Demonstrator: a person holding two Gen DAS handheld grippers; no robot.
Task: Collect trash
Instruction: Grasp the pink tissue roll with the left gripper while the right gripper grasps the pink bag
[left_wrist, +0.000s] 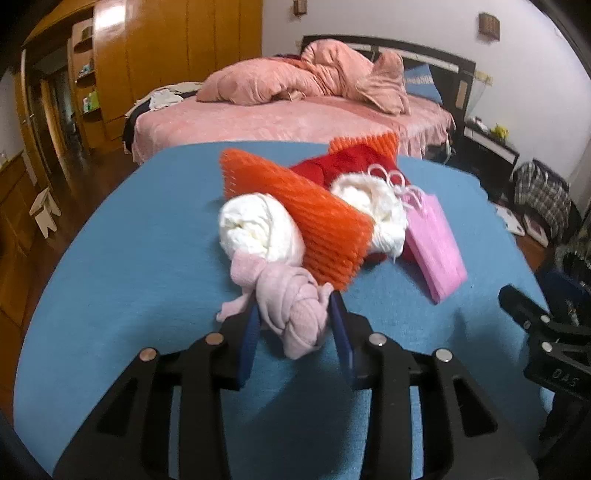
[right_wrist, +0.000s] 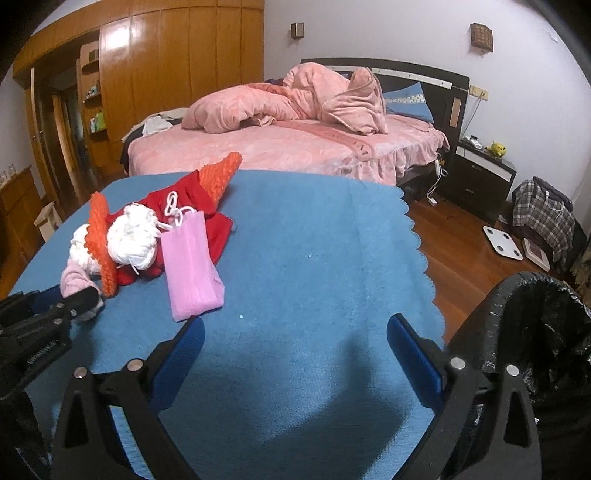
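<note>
My left gripper (left_wrist: 295, 317) has its two blue pads (left_wrist: 248, 343) against the sides of a knotted pale pink cloth (left_wrist: 291, 306), pinching it at the near end of the trash pile. My right gripper (right_wrist: 295, 354) stands spread wide over bare blue cloth, with nothing between its fingers.

Counting outward from the pink knot: two white wads, one (left_wrist: 258, 229) touching the knot and the other (left_wrist: 380, 210) farther back; two pieces of orange foam netting, a large one (left_wrist: 310, 218) leaning between the wads and a second (left_wrist: 369, 142) at the far edge of the pile; one red cloth (left_wrist: 347, 162) under and behind them; one small pink paper bag (left_wrist: 436, 243) with white cord handles lying flat on the right side of the pile.

All of it lies on a table covered with a blue cloth (right_wrist: 314, 240) that has a scalloped edge. One bin with a black liner (right_wrist: 546, 332) stands just beside the table's right corner, next to my right gripper.

Beyond is a bedroom: one bed (right_wrist: 295, 147) with pink bedding, a wooden wardrobe wall (right_wrist: 177, 62), a dark nightstand (right_wrist: 480, 177), a white scale (right_wrist: 502, 242) on the wooden floor, and a plaid bag (right_wrist: 543, 210).
</note>
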